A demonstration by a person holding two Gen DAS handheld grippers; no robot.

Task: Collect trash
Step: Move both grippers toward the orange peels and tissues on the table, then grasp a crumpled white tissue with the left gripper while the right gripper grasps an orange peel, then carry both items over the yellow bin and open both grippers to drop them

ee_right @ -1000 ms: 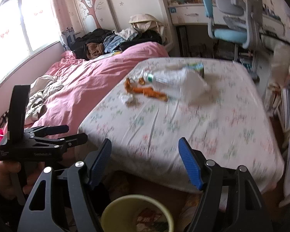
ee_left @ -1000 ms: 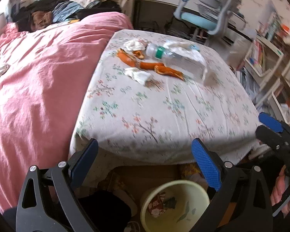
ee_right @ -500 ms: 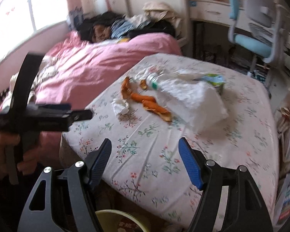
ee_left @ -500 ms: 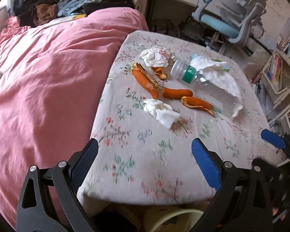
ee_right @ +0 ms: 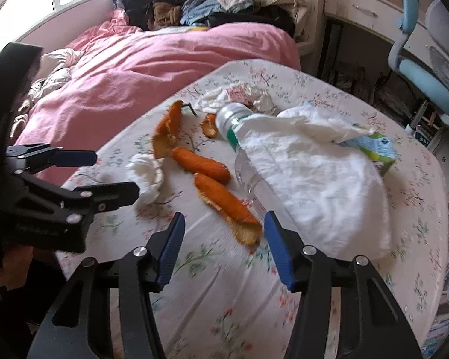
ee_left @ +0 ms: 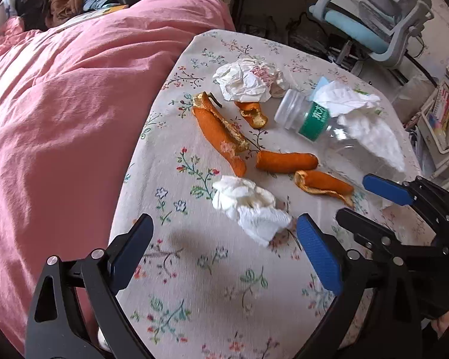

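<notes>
- Left wrist view: the left claw (ee_left: 224, 254) hangs spread wide with nothing in it over the floral-clothed worktop (ee_left: 224, 299).
- Just ahead of its blue pads lies one crumpled white tissue (ee_left: 248, 206).
- Beyond that are four pieces of orange peel: a long one (ee_left: 221, 134), a small curled one (ee_left: 253, 113), a stubby one (ee_left: 287, 161) and a ragged one (ee_left: 323, 184).
- A second, larger paper wad (ee_left: 248, 80) sits at the far side.
- One clear plastic bottle (ee_left: 311, 119) with a green label lies on its side, a white tissue sheet (ee_left: 365, 125) draped over it.
- The right claw (ee_left: 365, 203) shows at the right edge, fingers apart and holding nothing.
- Right wrist view: the right claw (ee_right: 223, 248) is wide apart and unloaded, the nearest peel (ee_right: 224, 203) just ahead of its fingertips.
- The bottle (ee_right: 233, 125) lies under the white sheet (ee_right: 314, 173), beside one green carton (ee_right: 377, 146).
- The left claw (ee_right: 104, 176) is at the left, next to the small tissue (ee_right: 146, 173).
- A pink duvet (ee_right: 149, 68) covers the bed beside the worktop.
</notes>
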